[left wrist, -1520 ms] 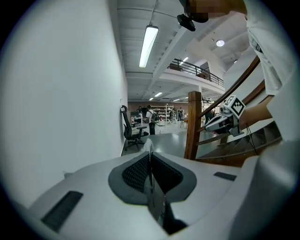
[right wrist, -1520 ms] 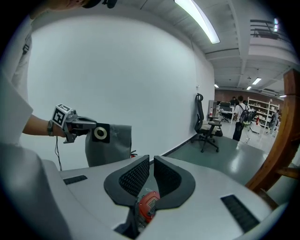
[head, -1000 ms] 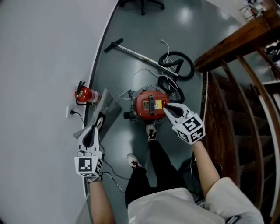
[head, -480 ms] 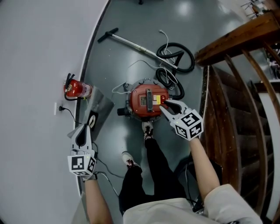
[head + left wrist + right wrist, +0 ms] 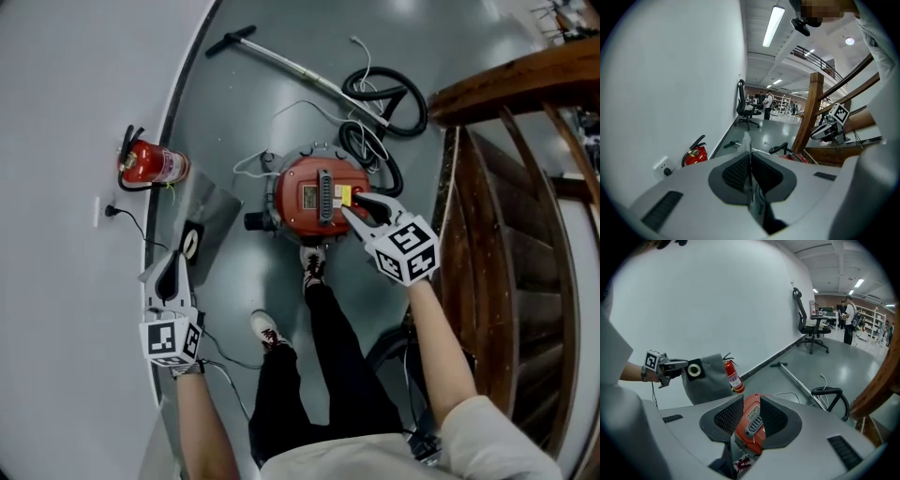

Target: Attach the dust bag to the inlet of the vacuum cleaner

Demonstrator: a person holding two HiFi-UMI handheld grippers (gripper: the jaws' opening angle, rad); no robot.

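- Plainly an early step: the dust bag (image 5: 214,211) is being carried and is not yet fitted. It hangs left of the vacuum cleaner (image 5: 751,420), well apart from it, near the wall (image 5: 66,141) and the fire extinguisher (image 5: 150,165).
- The left gripper (image 5: 172,270) has its jaws clamped on the bag's edge, by the black collar (image 5: 190,243) with the white ring. Its own view shows a thin sheet pinched between the pads.
- The right gripper (image 5: 354,204) hovers over the right side of the red lid (image 5: 302,187). Its jaws are opening with nothing between them, and the lid shows only beyond the pads.
- The lid looks to be in place on the drum. A black stub (image 5: 253,222) juts from the side facing the bag and is probably the inlet, though it is too small to be sure.
- The next move likely calls for bringing the collar to that inlet with the ring squared to the opening. The free gripper could steady the machine or the collar's other side.
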